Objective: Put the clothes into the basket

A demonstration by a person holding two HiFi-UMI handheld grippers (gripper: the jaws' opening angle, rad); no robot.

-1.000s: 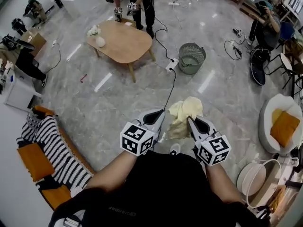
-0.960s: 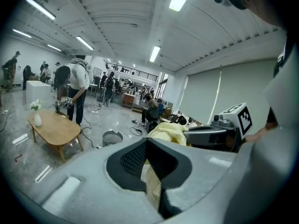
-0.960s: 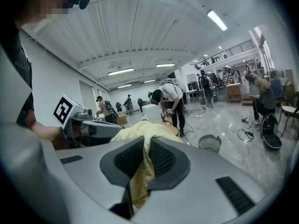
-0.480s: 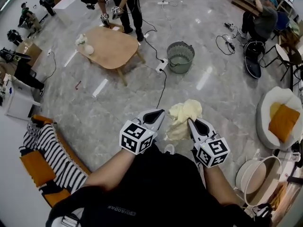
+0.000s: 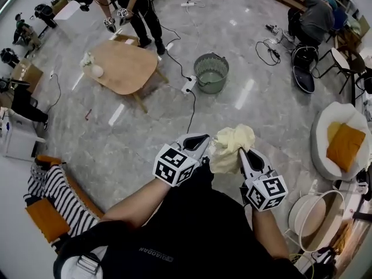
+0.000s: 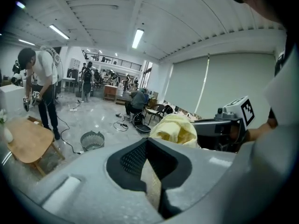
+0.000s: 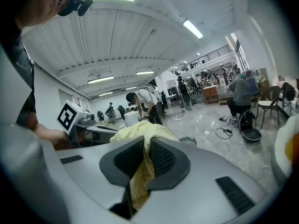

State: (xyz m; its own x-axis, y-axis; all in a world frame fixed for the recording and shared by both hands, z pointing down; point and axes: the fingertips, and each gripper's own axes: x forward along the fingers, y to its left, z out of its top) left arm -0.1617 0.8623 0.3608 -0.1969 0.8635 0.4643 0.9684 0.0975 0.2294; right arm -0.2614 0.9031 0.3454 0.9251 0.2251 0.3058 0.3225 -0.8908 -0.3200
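head view: yellow cloth [image 5: 231, 147] bunched between both grippers, left gripper [image 5: 200, 140] and right gripper [image 5: 243, 154] each pinched narrow on fold of it. basket [image 5: 210, 86] on floor well ahead, wooden table [image 5: 119, 67] ahead-left.

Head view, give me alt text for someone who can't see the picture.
Seen from above, a person holds a bunched yellow cloth between two handheld grippers, with the left gripper and the right gripper each clamped on it. Farther ahead, well apart from the cloth, a round grey basket stands on the floor, with a wooden table to its left.
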